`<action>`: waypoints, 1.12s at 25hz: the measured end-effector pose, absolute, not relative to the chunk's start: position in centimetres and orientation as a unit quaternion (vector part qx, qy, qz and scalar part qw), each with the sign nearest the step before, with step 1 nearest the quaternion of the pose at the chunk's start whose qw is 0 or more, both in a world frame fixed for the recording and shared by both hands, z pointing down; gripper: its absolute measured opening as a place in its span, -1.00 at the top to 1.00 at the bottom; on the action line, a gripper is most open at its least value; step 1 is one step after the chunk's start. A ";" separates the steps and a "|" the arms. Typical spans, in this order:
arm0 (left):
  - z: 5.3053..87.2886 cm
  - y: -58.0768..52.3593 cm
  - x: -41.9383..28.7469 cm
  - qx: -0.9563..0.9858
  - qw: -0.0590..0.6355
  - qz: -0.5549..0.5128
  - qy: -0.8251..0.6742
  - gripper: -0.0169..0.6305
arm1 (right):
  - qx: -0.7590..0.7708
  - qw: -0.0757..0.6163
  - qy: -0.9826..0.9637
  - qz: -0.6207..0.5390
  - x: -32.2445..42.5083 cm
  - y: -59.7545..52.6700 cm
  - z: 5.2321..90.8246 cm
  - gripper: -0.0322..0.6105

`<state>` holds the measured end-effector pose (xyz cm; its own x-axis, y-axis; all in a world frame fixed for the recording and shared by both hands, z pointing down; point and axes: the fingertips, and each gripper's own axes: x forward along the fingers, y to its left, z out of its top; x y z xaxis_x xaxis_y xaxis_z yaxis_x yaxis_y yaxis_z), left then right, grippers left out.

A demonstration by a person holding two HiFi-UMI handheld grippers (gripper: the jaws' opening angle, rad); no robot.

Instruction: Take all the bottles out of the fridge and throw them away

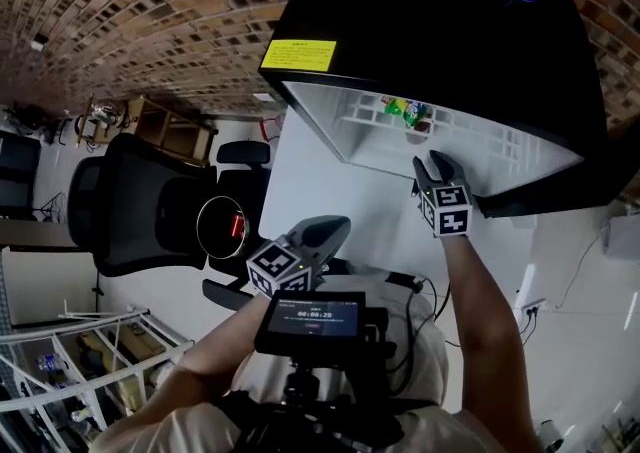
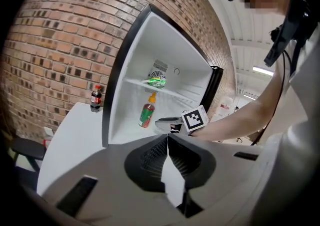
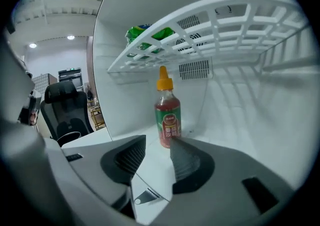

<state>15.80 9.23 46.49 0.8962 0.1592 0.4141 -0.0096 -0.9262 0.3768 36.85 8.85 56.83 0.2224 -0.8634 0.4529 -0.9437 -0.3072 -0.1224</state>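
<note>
Inside the fridge [image 3: 250, 115], a red bottle [image 3: 167, 115] with an orange cap stands on the bottom, under the white shelf [image 3: 225, 25]. The right gripper [image 3: 159, 140] has its fingers apart. The bottle is just ahead, not yet between them. The left gripper [image 2: 168, 139] is outside, fingers together, holding nothing. If the right fingers go in crooked, one could bump the bottle and knock it over. Only the left gripper view shows a dark cola bottle [image 2: 95, 98] standing outside the fridge.

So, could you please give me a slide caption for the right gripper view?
Open right gripper faces an upright orange-capped bottle beneath a white grid shelf.
</note>
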 end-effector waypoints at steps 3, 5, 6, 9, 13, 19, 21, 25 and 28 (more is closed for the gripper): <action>46.8 8.7 15.1 0.955 0.194 0.221 0.029 0.91 | 0.775 0.097 -0.590 0.206 37.8 7.9 56.7 0.27; 47.0 8.5 14.5 0.955 0.196 0.223 0.023 0.91 | 0.774 0.103 -0.592 0.200 38.1 7.2 56.8 0.02; 47.0 8.2 14.0 0.954 0.195 0.226 0.019 0.91 | 0.773 0.106 -0.593 0.201 38.0 6.6 57.1 -0.06; 47.2 7.8 13.3 0.953 0.194 0.233 0.012 0.91 | 0.765 0.121 -0.600 0.201 38.4 4.8 57.5 -0.15; 47.3 7.7 12.8 0.952 0.198 0.234 0.004 0.91 | 0.761 0.133 -0.603 0.198 39.9 2.6 57.6 -0.15; 47.8 7.1 11.3 0.949 0.204 0.240 -0.016 0.91 | 0.760 0.170 -0.591 0.211 41.6 0.7 59.6 -0.15; 47.8 6.9 11.0 0.948 0.206 0.240 -0.019 0.91 | 0.760 0.180 -0.585 0.219 42.0 0.5 60.1 -0.15; 47.9 6.8 10.6 0.948 0.206 0.241 -0.024 0.91 | 0.756 0.212 -0.579 0.218 42.0 0.1 59.7 -0.15; 48.0 6.6 10.4 0.948 0.207 0.241 -0.026 0.91 | 0.763 0.182 -0.576 0.230 42.2 -0.2 60.1 -0.15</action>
<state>10.39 6.65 48.01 0.8825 0.0514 0.4675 -0.1482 -0.9130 0.3801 42.17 -0.17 60.11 0.2303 -0.7955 0.5604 -0.9630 -0.2693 0.0135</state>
